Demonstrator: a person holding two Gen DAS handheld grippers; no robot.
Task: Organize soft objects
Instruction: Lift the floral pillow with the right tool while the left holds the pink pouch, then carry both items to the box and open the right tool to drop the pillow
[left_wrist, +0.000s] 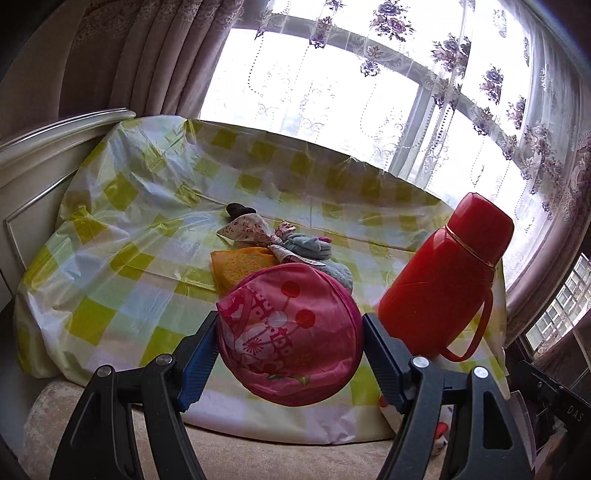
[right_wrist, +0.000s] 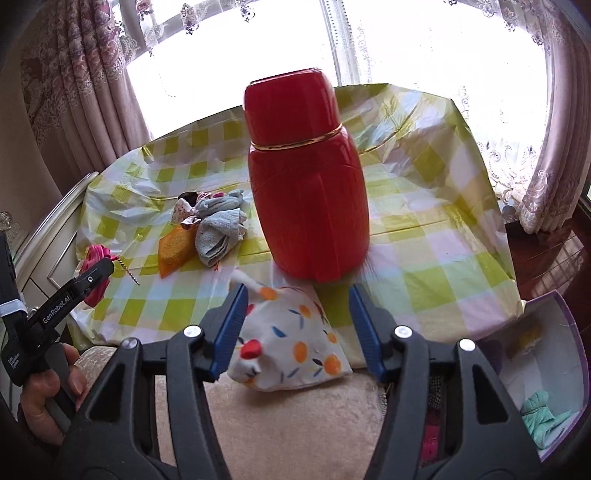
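Left gripper (left_wrist: 290, 354): clamped on the pink pouch (left_wrist: 291, 332), a blue pad hard against each side, pouch lifted clear of the cloth, on the near side of the red flask (left_wrist: 443, 277).
Right gripper (right_wrist: 295, 325): fingers spread, the fruit-print bag (right_wrist: 291, 343) lying between them; left pad at the bag's side, right pad apart from it, no pinch visible.
Fruit-print bag: right at the foot of the red flask, hanging over the near edge of the checked tablecloth (right_wrist: 443, 258) onto the beige cushion (right_wrist: 288, 424).
Soft pile: blue towel (right_wrist: 221, 232), orange sponge (right_wrist: 173, 251) and patterned cloth (right_wrist: 184, 208) bunched together, left of the flask, well in from every edge.
Red flask: upright, close to the near edge, blocking the straight path across.
Open room: wide bare cloth right of the flask and behind it, out to the far edge by the window.
Box (right_wrist: 554, 369): below the cloth's right corner, down from the flask, green fabric (right_wrist: 541, 413) inside.
Hand (right_wrist: 48, 391): far left of the flask, wrapped round the other gripper's handle.
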